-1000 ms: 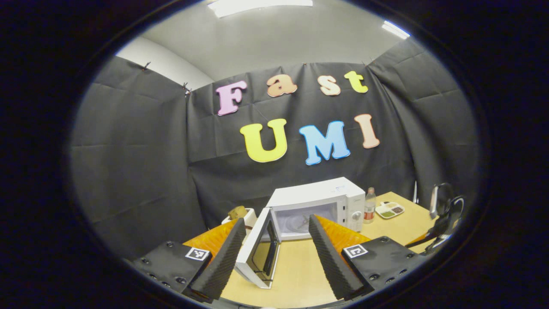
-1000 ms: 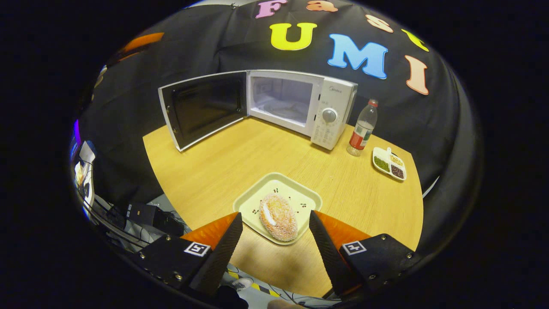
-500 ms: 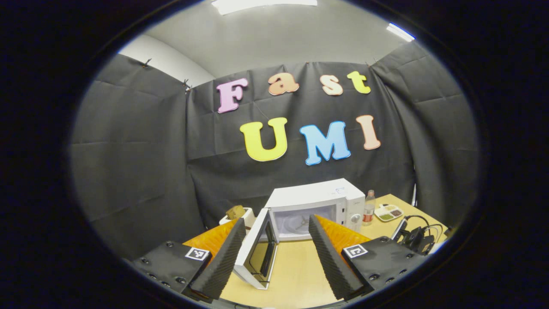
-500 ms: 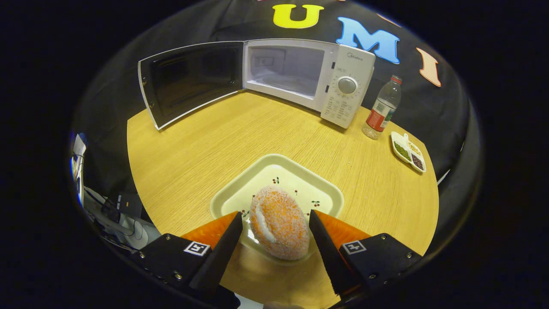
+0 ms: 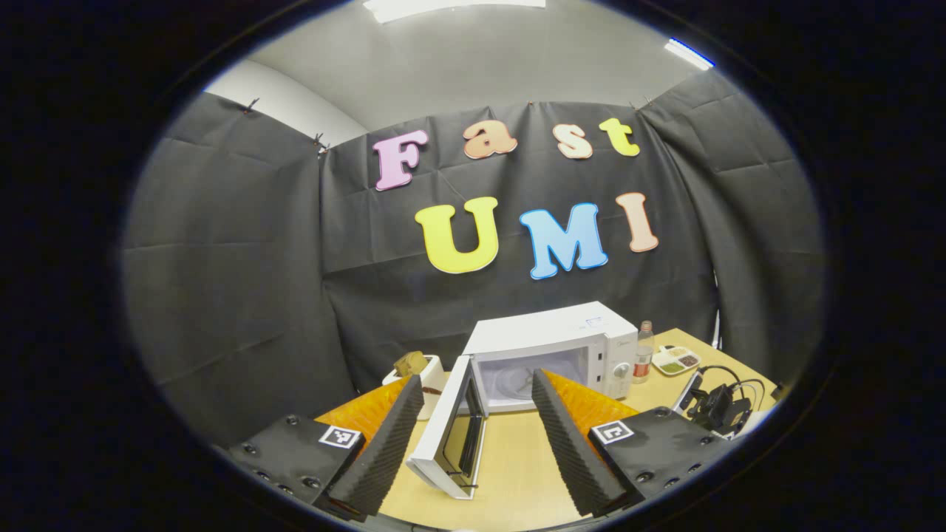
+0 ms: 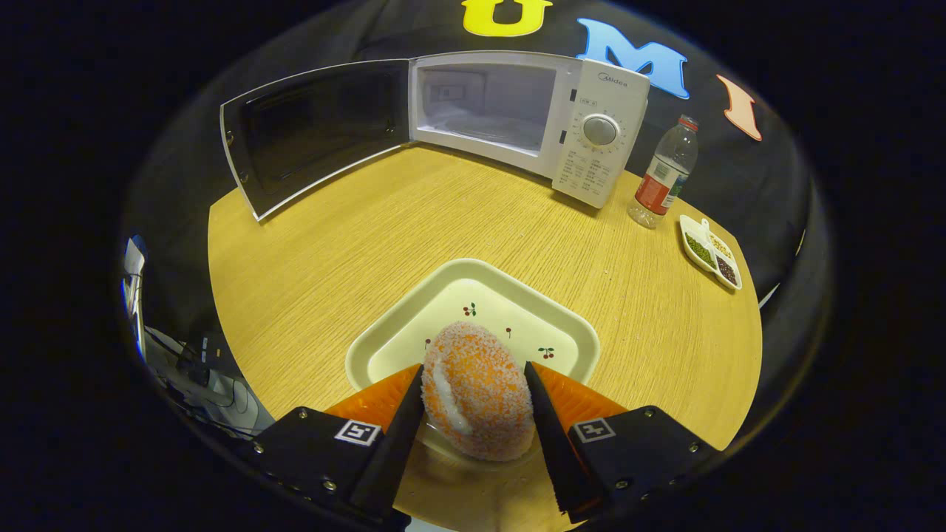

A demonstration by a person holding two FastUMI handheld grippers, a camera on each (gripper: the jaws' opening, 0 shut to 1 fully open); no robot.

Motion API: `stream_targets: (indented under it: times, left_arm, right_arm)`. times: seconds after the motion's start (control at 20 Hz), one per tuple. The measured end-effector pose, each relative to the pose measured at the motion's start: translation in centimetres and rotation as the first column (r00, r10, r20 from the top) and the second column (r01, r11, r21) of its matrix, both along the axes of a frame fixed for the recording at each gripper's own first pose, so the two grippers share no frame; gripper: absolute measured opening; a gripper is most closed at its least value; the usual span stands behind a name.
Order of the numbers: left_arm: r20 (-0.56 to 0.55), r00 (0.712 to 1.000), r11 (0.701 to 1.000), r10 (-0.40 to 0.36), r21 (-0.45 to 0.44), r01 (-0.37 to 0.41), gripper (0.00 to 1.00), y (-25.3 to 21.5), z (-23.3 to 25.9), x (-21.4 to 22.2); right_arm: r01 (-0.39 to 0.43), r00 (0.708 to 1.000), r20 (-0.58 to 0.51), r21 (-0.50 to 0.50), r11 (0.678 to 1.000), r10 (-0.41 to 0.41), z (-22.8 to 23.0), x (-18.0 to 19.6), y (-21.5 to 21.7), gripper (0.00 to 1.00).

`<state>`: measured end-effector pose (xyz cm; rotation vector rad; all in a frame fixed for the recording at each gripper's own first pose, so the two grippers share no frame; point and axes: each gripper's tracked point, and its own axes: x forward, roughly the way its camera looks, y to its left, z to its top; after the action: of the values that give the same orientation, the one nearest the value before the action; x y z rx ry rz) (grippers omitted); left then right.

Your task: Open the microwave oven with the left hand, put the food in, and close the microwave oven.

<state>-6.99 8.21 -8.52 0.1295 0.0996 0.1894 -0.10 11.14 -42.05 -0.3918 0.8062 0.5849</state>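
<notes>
Two fingers of right hand-held gripper [image 6: 473, 403] pinch sugared orange doughnut [image 6: 477, 389] over cream tray [image 6: 473, 314]; white microwave [image 6: 528, 122] open at 12 o'clock. Left hand-held gripper [image 5: 473, 414] spread, holding nothing.

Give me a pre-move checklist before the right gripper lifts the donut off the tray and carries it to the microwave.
1. Microwave door swung wide open: ok.
2. Microwave cavity free of other items: ok, as far as the right gripper view shows.
3. Right gripper straddling the donut, a finger close on each side: ok.
4. Both fingers pressing firmly on the donut: cannot tell; they look in contact, but squeeze is not visible.
5. Table between the tray and the microwave free of obstacles: ok; the bottle and the snack dish stand off to the side.
6. Left gripper open and out of the carrying path: ok.
</notes>
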Motion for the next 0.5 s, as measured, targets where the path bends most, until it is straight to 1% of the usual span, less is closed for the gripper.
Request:
stream_targets:
  times: [0.05,0.1,0.15,0.2,0.4,0.5]
  left_arm:
    - [0.0,1.0,1.0,-0.008,0.004,0.008,1.0,-0.1,-0.2,0.1]
    - [-0.004,1.0,1.0,-0.009,0.007,0.009,1.0,-0.1,-0.4,0.3]
    - [-0.013,1.0,1.0,-0.011,0.007,0.011,0.97,0.1,-0.7,0.4]
    - [-0.015,1.0,1.0,-0.01,0.005,0.011,1.0,0.1,-0.8,0.6]
    - [-0.011,1.0,1.0,-0.018,-0.002,0.018,1.0,0.3,-0.9,0.9]
    - [-0.007,1.0,1.0,-0.024,-0.006,0.024,1.0,0.4,-0.8,1.1]
  right_arm:
    - [-0.011,1.0,-0.013,0.006,1.0,0.011,0.1,-0.1,0.2,0.74]
    - [0.003,1.0,-0.025,0.008,1.0,-0.003,0.0,-0.3,0.1,0.74]
    - [0.003,0.999,-0.048,0.017,1.0,-0.002,0.2,-0.4,0.1,0.64]
    - [0.011,0.999,-0.052,0.021,1.0,-0.01,0.2,-0.3,0.2,0.65]
    - [0.021,0.999,-0.041,0.032,0.999,-0.02,1.3,0.2,0.1,0.64]
    - [0.03,0.999,-0.038,0.051,0.998,-0.028,2.6,0.5,0.4,0.65]
